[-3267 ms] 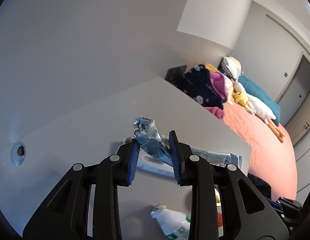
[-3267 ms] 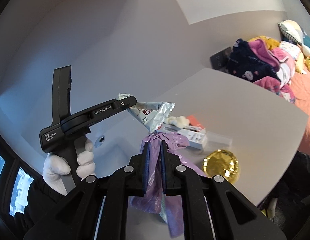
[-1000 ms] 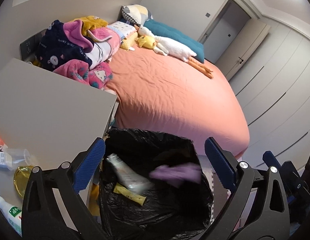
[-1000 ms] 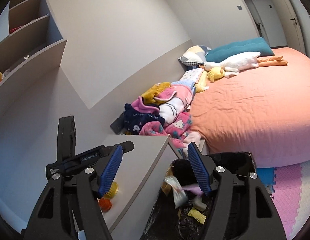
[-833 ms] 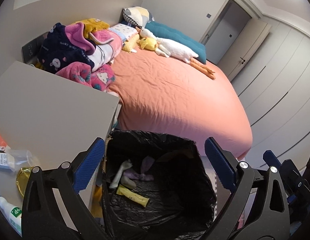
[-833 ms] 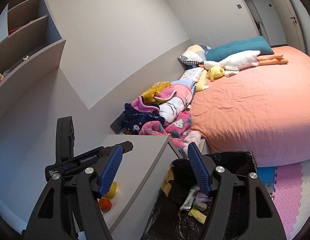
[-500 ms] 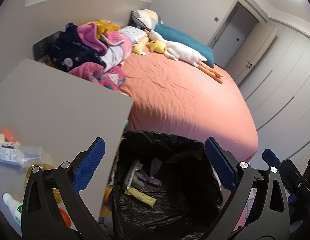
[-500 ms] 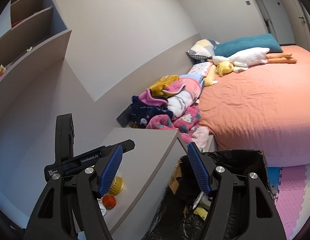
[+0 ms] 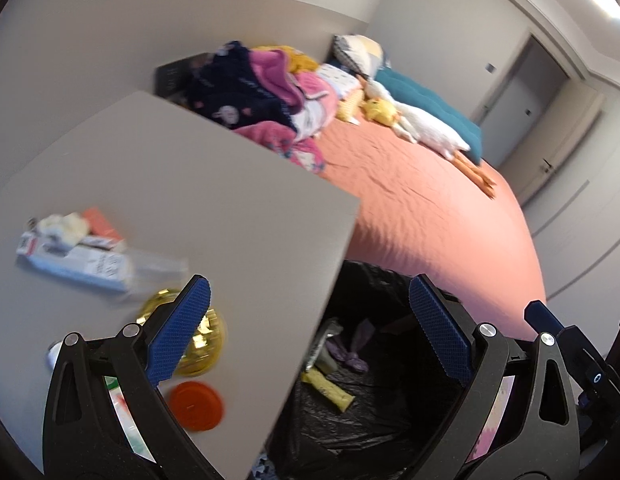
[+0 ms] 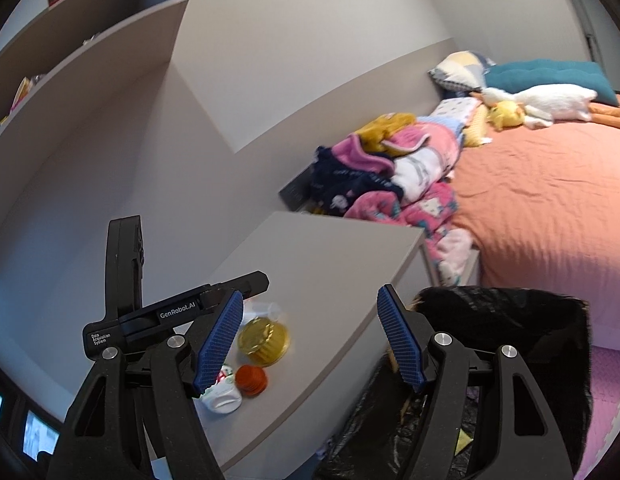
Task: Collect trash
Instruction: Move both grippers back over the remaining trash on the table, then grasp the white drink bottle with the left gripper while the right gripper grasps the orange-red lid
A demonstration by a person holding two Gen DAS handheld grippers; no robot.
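My left gripper [image 9: 310, 328] is open and empty, straddling the grey table's edge [image 9: 334, 280] and the black-lined bin [image 9: 390, 432]. In the bin lie a silver wrapper [image 9: 324, 346], a purple wrapper [image 9: 356, 350] and a yellow packet [image 9: 328, 390]. On the table sit a white box [image 9: 75, 264], a crumpled tissue [image 9: 65, 224], a gold foil cup [image 9: 197, 338] and an orange cap [image 9: 195, 404]. My right gripper [image 10: 310, 340] is open and empty, above the table's edge, with the bin [image 10: 510, 316] at its right. The left gripper [image 10: 181, 312] shows there too.
A bed with an orange cover [image 9: 430, 208] lies beyond the bin, with piled clothes [image 9: 269, 92] and plush toys at its head. A white bottle [image 10: 223, 398] lies by the orange cap [image 10: 250, 378]. Shelves [image 10: 89, 48] hang on the wall. Pink floor mats [image 10: 606, 392] lie by the bin.
Both grippers, open since dropping the wrappers into the bin, have swung left towards the table. The table and its items now fill more of both views.
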